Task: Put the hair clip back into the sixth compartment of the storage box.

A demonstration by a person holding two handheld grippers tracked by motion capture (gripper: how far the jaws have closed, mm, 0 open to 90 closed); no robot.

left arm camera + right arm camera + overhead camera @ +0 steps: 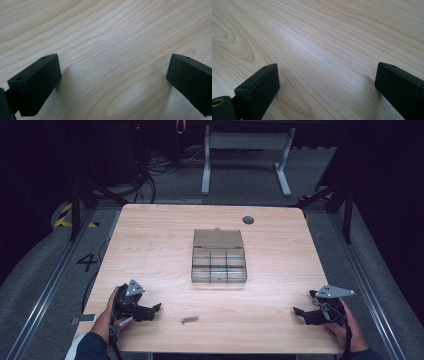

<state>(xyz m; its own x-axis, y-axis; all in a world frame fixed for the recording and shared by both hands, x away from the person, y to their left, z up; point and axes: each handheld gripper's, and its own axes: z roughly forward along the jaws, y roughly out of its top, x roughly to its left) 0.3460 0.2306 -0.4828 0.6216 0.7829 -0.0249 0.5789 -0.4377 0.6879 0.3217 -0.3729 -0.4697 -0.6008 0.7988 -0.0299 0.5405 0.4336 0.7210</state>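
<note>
Light wood-grain counter (150, 245) on a grey floor (40, 265) in a dark room. Clear compartment box (219, 262), lid raised, sits mid-counter. Small purple piece (189, 319) lies near the front edge, between left gripper (155, 309) and right gripper (298, 312), both released and empty.

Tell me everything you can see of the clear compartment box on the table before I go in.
The compartment box looks like clear, smoke-tinted plastic and sits flat near the middle of the wooden table. Its lid is swung open and lies back on the far side. Dividers split the tray into two rows of three cells; whether anything is in them cannot be told. Nothing touches it: both grippers rest near the front edge, well short of it.
</note>
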